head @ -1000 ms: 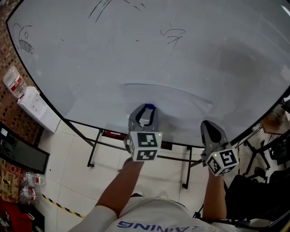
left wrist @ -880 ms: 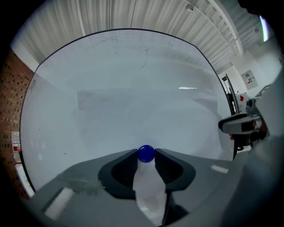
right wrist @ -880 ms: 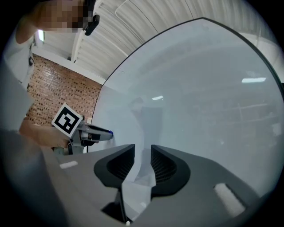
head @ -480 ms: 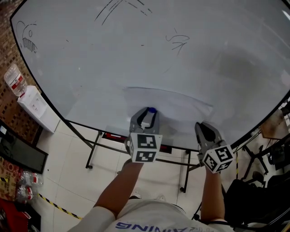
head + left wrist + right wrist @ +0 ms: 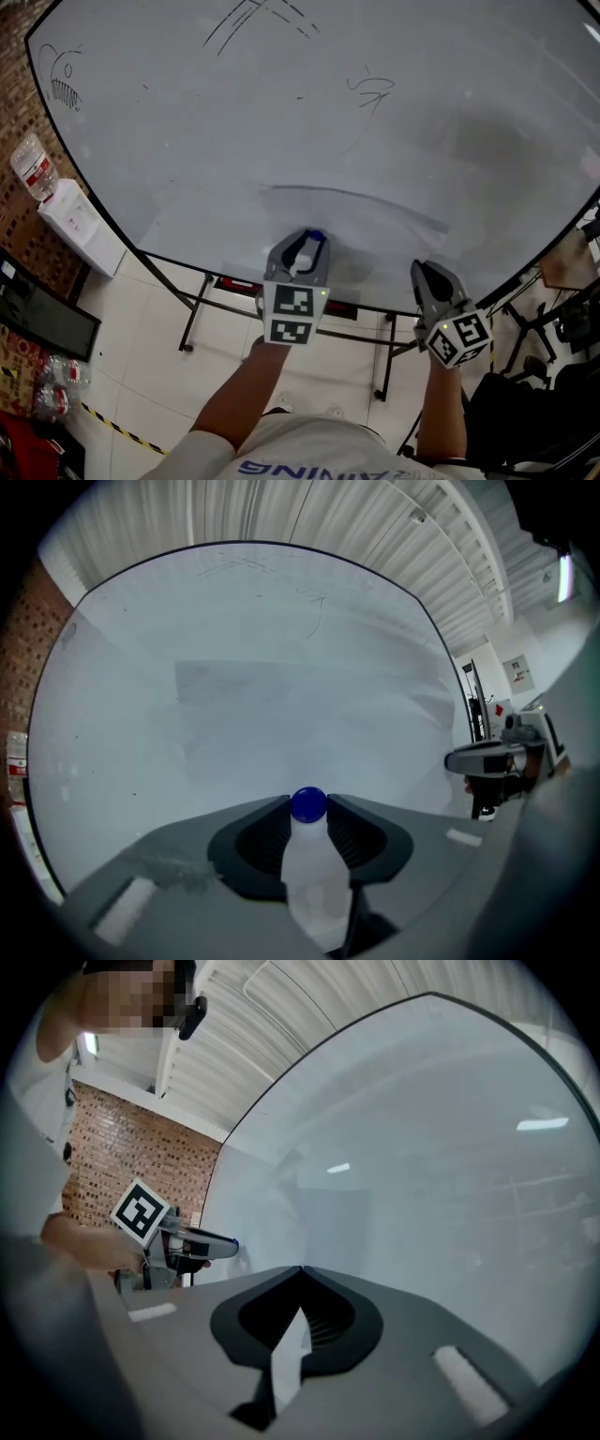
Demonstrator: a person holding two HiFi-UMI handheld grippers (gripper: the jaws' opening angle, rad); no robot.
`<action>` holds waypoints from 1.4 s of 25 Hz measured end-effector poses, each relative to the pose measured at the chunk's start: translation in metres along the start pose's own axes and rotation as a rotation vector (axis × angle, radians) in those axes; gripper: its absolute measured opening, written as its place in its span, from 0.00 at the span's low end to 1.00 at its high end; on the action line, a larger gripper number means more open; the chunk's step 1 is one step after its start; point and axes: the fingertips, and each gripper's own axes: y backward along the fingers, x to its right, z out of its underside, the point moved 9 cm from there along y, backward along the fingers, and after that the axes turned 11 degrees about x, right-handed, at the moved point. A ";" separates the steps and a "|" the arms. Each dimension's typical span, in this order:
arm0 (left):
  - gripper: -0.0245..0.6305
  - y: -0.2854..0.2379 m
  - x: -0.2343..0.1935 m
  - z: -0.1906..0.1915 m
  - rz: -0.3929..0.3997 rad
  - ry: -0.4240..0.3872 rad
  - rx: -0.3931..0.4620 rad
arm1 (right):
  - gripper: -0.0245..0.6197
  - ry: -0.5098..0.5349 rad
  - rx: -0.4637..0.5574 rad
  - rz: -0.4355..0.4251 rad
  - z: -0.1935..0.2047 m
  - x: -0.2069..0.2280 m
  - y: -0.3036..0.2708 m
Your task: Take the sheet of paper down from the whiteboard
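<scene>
Finding one: the left claw (image 5: 302, 246) is clenched on a pale bottle (image 5: 314, 874). Its blue cap (image 5: 308, 804) pokes out just past the tips toward the whiteboard (image 5: 281, 94).

Finding two: the sheet (image 5: 347, 225) lies flat on the board, straight ahead of the left claw and up-left of the right claw (image 5: 429, 272). Its top edge shows as a dark line. Its right edge ends near the right claw's tips.

Finding three: the right claw is clamped tight, tips meeting, with a thin white strip (image 5: 286, 1363) pinched between its pads. We read this strip as the sheet's edge, though the right gripper view shows it only edge-on.

Both claws point at the board and stand well apart from each other. From the right claw's camera we see the left claw side-on, off to its left, in front of a brick wall (image 5: 122, 1162). Black scribbles (image 5: 366, 89) mark the board well above both claws.
</scene>
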 end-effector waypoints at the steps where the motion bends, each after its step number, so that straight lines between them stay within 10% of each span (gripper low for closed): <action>1: 0.24 0.006 0.001 -0.001 0.011 0.009 0.005 | 0.05 0.000 0.002 0.001 -0.002 -0.001 0.005; 20: 0.24 0.099 -0.016 0.006 0.010 0.178 0.014 | 0.05 0.018 -0.024 0.173 -0.004 0.019 0.140; 35: 0.24 0.093 -0.006 0.011 0.036 0.172 -0.003 | 0.05 0.035 0.017 0.197 -0.009 0.016 0.134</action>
